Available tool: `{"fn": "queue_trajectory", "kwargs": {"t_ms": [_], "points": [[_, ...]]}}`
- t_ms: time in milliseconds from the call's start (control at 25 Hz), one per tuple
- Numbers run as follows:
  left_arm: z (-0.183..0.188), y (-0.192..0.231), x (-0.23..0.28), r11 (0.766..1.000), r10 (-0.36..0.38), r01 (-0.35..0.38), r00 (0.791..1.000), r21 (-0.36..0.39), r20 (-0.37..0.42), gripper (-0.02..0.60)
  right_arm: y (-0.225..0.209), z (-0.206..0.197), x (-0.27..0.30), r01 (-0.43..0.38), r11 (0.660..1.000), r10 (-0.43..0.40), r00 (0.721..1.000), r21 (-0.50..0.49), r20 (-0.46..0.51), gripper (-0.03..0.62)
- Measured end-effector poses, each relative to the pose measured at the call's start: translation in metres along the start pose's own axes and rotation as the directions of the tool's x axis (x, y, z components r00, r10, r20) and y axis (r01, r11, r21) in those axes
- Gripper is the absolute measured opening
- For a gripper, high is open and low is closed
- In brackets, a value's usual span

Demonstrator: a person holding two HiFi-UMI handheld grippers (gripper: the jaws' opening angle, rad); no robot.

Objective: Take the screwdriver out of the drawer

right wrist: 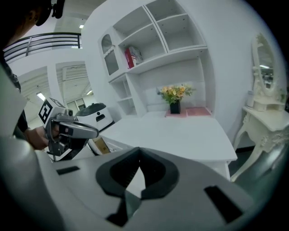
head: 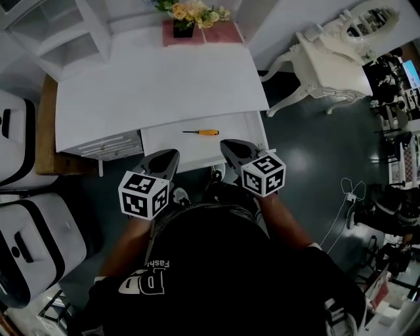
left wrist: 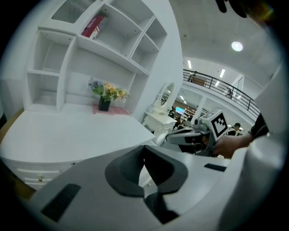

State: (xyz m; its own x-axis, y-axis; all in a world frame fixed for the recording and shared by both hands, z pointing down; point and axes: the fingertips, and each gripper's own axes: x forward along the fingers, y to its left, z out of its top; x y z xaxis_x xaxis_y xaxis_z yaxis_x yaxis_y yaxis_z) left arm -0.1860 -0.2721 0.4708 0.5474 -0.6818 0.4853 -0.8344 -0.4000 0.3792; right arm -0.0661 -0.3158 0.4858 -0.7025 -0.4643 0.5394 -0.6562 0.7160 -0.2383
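A screwdriver (head: 200, 132) with an orange handle and a dark shaft lies in the open white drawer (head: 167, 146) under the desk top (head: 157, 85). My left gripper (head: 172, 156) hovers at the drawer's front edge, left of the screwdriver, with its jaws shut on nothing. My right gripper (head: 227, 146) sits at the front edge just right of the handle, also shut and empty. In the left gripper view the left gripper (left wrist: 144, 147) has its tips together, and the right gripper (left wrist: 195, 135) shows beyond them. The right gripper (right wrist: 139, 149) view shows the same, with the left gripper (right wrist: 67, 131) off to its left.
A flower vase (head: 186, 16) on a pink mat stands at the desk's back, under a white shelf unit (right wrist: 153, 40). An ornate white vanity table (head: 328, 59) stands to the right. Two white-and-black machines (head: 20, 131) stand left. Cables (head: 351, 190) lie on the floor.
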Motion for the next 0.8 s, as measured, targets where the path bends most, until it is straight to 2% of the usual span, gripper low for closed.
{"fn": "queue_trajectory", "kwargs": {"t_ms": [160, 440, 600, 800], "points": [[-0.010, 0.008, 0.003, 0.999, 0.032, -0.032, 0.999, -0.011, -0.017, 0.014, -0.005, -0.006, 0.017, -0.028, 0.996, 0.023, 0.998, -0.079, -0.062, 0.009], [-0.018, 0.023, 0.011, 0.993, 0.105, -0.107, 0.994, -0.058, -0.031, 0.014, -0.023, -0.019, 0.057, -0.096, 0.968, 0.053, 0.981, -0.232, -0.186, 0.011], [-0.029, 0.039, 0.019, 0.983, 0.154, -0.159, 0.986, -0.095, -0.057, 0.014, -0.041, -0.039, 0.086, -0.132, 0.945, 0.048, 0.961, -0.299, -0.272, 0.011], [-0.045, 0.050, 0.030, 0.966, 0.203, -0.216, 0.974, -0.143, -0.103, 0.014, -0.059, -0.066, 0.113, -0.192, 0.913, 0.041, 0.921, -0.360, -0.386, 0.011]]}}
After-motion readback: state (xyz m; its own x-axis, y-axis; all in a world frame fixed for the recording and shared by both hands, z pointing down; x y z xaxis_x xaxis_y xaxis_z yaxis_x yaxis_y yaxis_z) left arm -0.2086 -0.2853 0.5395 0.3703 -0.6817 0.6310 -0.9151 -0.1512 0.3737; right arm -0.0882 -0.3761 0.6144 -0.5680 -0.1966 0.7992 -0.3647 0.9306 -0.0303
